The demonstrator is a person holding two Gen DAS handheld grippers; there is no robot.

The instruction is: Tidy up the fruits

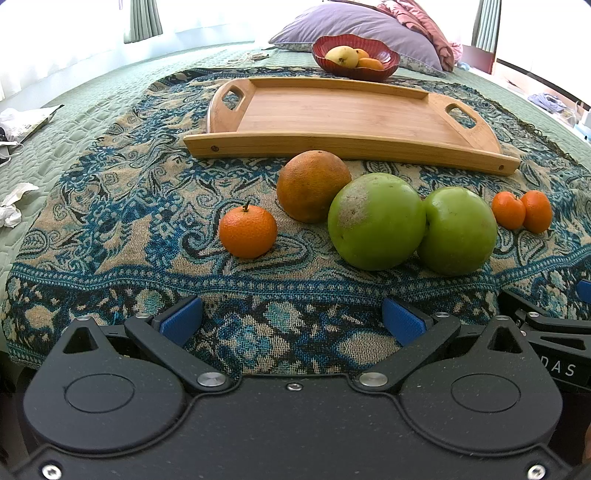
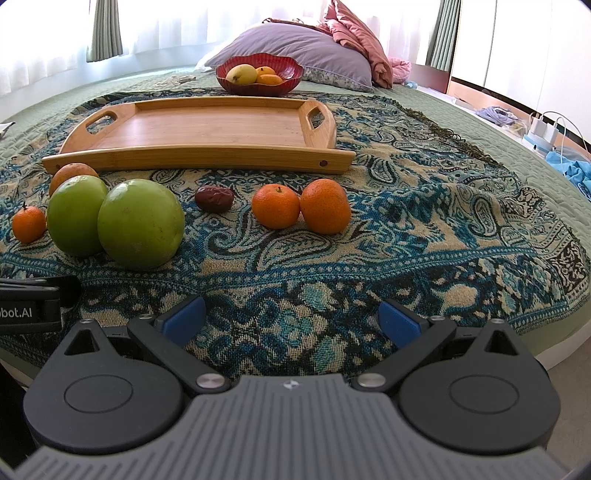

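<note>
Loose fruit lies on a patterned blue cloth in front of an empty wooden tray [image 1: 332,114] [image 2: 207,129]. Two big green fruits [image 1: 376,221] [image 1: 460,230] touch each other, also seen as green fruits [image 2: 140,223] [image 2: 75,219] in the right wrist view. Behind them sits a large orange [image 1: 312,184] [image 2: 72,171]. A small mandarin [image 1: 247,230] [image 2: 28,224] lies to the left, two mandarins [image 1: 508,210] [image 2: 276,206] [image 2: 325,206] to the right, with a dark red date [image 2: 214,198] between. My left gripper [image 1: 291,321] and right gripper [image 2: 291,319] are both open and empty, short of the fruit.
A red bowl [image 1: 356,57] [image 2: 258,74] holding yellow and orange fruit stands behind the tray, before a purple pillow [image 1: 354,26]. Crumpled paper [image 1: 13,206] lies at the left on the green bedspread. The bed edge [image 2: 554,347] drops off at the right.
</note>
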